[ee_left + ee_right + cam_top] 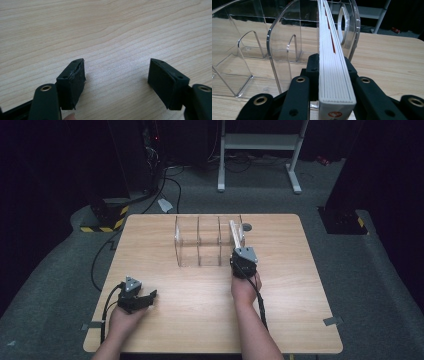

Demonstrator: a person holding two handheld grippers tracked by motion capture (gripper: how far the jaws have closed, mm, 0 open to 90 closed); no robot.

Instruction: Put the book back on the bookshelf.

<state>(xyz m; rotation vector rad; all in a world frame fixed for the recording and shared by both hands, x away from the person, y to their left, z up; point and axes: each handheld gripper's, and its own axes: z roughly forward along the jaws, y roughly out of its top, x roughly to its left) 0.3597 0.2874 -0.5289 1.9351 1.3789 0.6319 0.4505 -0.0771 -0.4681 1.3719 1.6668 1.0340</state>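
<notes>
A clear acrylic file rack (207, 240) with three slots stands at the table's middle back. A thin white book (235, 236) stands on edge in its rightmost slot, spine toward me (334, 72). My right gripper (242, 260) is shut on the book's near end, jaws pressed on both covers (334, 75). The rack's curved dividers (279, 45) rise to the left of the book. My left gripper (142, 298) lies low at the front left, jaws wide apart with only bare wood between them (116, 75).
The wooden table (200, 310) has free room in front and on both sides of the rack. A small grey disc (246, 226) lies behind the rack. A white stand (260, 150) and cables sit on the floor beyond.
</notes>
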